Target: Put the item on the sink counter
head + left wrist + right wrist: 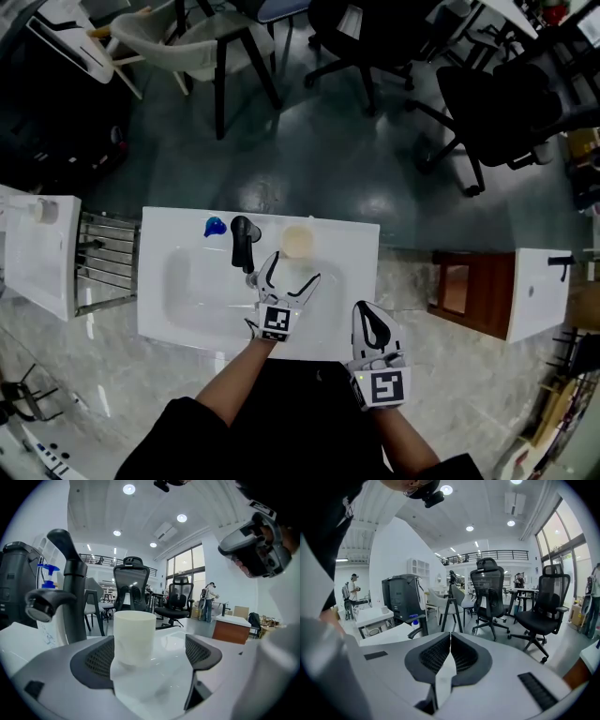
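A cream cup [297,242] stands upright on the back of the white sink counter [352,281], right of the black faucet [243,240]. My left gripper [292,275] is open just in front of the cup, its jaws spread and not touching it. In the left gripper view the cup [134,635] stands beyond the left jaw's tip, the faucet [65,588] at its left, and the left gripper [149,654] holds nothing. My right gripper [373,323] is shut and empty at the counter's front right corner; its pads [451,654] meet in the right gripper view.
A blue-topped bottle [214,226] stands left of the faucet. The basin [202,286] lies left of my left gripper. Another white sink unit [42,248] and a metal rack [108,262] stand to the left. A brown cabinet [472,291] is on the right, and chairs [211,42] stand behind the counter.
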### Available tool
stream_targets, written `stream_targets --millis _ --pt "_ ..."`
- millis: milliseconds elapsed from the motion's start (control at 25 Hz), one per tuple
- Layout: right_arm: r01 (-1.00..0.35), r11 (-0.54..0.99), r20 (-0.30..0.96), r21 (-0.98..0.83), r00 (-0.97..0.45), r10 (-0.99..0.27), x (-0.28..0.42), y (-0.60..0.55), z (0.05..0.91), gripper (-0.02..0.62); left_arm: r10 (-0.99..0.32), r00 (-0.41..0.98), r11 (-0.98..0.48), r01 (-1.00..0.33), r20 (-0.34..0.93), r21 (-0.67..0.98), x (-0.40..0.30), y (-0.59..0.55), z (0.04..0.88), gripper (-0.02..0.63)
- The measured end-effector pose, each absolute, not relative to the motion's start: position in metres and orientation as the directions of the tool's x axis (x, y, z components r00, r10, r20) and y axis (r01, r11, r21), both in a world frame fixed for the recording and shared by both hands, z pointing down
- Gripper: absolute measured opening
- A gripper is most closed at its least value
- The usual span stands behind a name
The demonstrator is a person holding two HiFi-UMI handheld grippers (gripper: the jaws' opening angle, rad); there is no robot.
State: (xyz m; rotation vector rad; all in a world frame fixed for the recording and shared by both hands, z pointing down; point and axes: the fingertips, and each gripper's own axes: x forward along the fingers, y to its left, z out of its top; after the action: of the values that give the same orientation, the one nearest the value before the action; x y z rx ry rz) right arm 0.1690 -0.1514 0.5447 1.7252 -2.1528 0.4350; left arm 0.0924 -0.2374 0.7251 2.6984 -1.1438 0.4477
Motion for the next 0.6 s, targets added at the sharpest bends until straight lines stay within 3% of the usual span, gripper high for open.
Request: stream_targets --millis 320,600 --pt "-0.989 0.146 0.449 -0.029 -0.144 -0.882 0.145 -0.090 0.539 0.032 -0.623 0.735 -0.764 -0.645 0.267 -0.006 0.078 -0.177 0.685 0.462" --pt "-0.984 0.179 0.335 -0.017 -0.175 -0.926 0.106 -0.062 0.492 0.032 -0.637 0.742 -0.757 -0.653 0.209 0.013 0.042 -0.121 0.625 0.462"
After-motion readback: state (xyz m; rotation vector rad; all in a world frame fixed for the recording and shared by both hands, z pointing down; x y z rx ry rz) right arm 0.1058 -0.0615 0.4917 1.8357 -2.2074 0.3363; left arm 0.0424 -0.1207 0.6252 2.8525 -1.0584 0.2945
